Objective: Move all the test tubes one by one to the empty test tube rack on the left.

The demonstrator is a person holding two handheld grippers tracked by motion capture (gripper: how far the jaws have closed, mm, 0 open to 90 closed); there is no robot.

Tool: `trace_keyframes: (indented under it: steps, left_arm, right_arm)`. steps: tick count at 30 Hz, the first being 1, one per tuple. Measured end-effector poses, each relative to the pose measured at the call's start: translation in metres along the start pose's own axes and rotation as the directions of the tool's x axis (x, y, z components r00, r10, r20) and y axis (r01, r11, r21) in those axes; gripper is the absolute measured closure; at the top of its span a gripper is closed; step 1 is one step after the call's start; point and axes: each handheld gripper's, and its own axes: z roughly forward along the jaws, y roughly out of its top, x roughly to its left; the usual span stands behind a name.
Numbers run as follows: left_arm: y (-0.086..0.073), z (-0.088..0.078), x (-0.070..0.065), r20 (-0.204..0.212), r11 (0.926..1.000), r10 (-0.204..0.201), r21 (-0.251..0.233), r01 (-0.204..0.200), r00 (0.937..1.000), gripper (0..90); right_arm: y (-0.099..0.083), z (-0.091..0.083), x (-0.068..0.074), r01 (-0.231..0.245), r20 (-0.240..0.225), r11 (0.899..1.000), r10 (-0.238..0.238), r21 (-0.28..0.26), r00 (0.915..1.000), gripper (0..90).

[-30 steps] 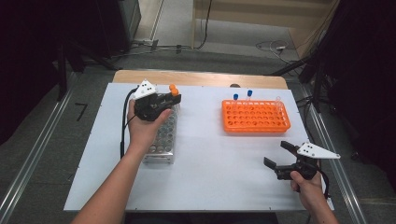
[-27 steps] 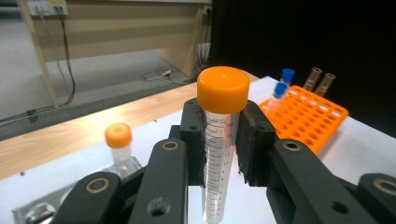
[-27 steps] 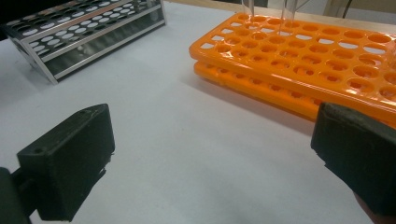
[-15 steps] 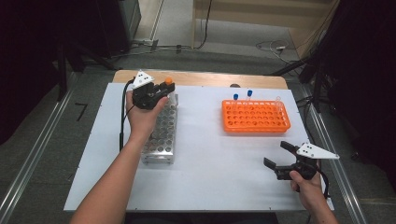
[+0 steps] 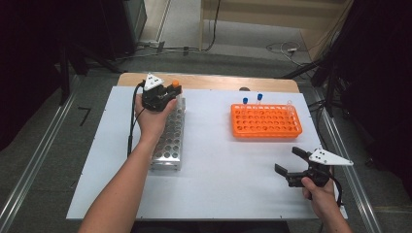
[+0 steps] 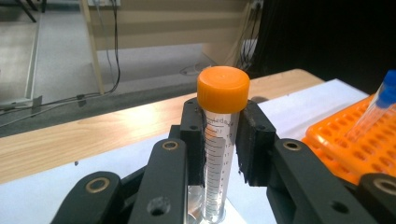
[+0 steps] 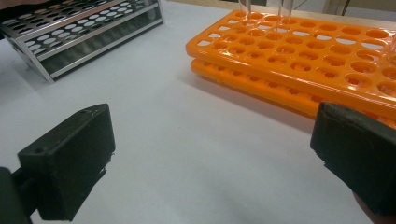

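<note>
R tool sits nearest, at the bench's near right edge, jaws wide apart w/ nothing between. Mid-bench: 1 metal rack on the left, 1 orange rack on the right w/ 2 blue-capped tubes at its far edge. Farthest, L tool clamps 1 orange-capped tube upright over the metal rack's far end. Prob. seating or lifting it: keep tube vertical, lined up w/ its hole, move straight, no side pull.
</note>
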Motion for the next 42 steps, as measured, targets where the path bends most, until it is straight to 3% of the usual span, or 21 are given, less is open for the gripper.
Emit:
trace_keyframes:
  steps: [13, 21, 25, 28, 33, 42]
  left_arm:
    - [-0.006, 0.005, -0.008, -0.039, 0.9961, 0.020, 0.087, -0.016, 0.9990, 71.9]
    - [-0.009, 0.004, -0.007, -0.028, 0.9932, -0.011, 0.116, 0.014, 0.9996, 65.2]
    - [-0.007, 0.000, -0.006, -0.017, 0.9924, -0.051, 0.111, 0.052, 0.9986, 53.7]
    - [-0.005, -0.005, -0.008, -0.015, 0.9934, -0.058, 0.098, 0.060, 0.9982, 40.6]
    - [-0.003, -0.018, -0.014, 0.030, 0.9951, -0.067, 0.075, 0.064, 0.9973, 21.5]
    - [-0.008, -0.046, -0.031, 0.124, 0.9978, -0.060, 0.037, 0.055, 0.9905, 5.7]
  right_arm:
    - [0.000, 0.000, 0.000, 0.002, 0.003, 1.000, -0.002, -0.002, 1.0000, 0.0]
    - [0.000, 0.000, -0.001, -0.002, 0.006, 1.000, 0.002, 0.001, 1.0000, 0.0]
    - [-0.001, 0.001, -0.001, 0.000, 0.007, 1.000, 0.000, 0.001, 1.0000, 0.0]
    - [-0.001, 0.001, -0.001, 0.001, 0.006, 1.000, -0.001, 0.002, 1.0000, 0.0]
    - [0.000, 0.001, 0.000, 0.002, 0.005, 1.000, -0.002, 0.003, 1.0000, 0.0]
    - [0.000, 0.002, 0.000, -0.004, 0.005, 1.000, 0.004, 0.004, 1.0000, 0.0]
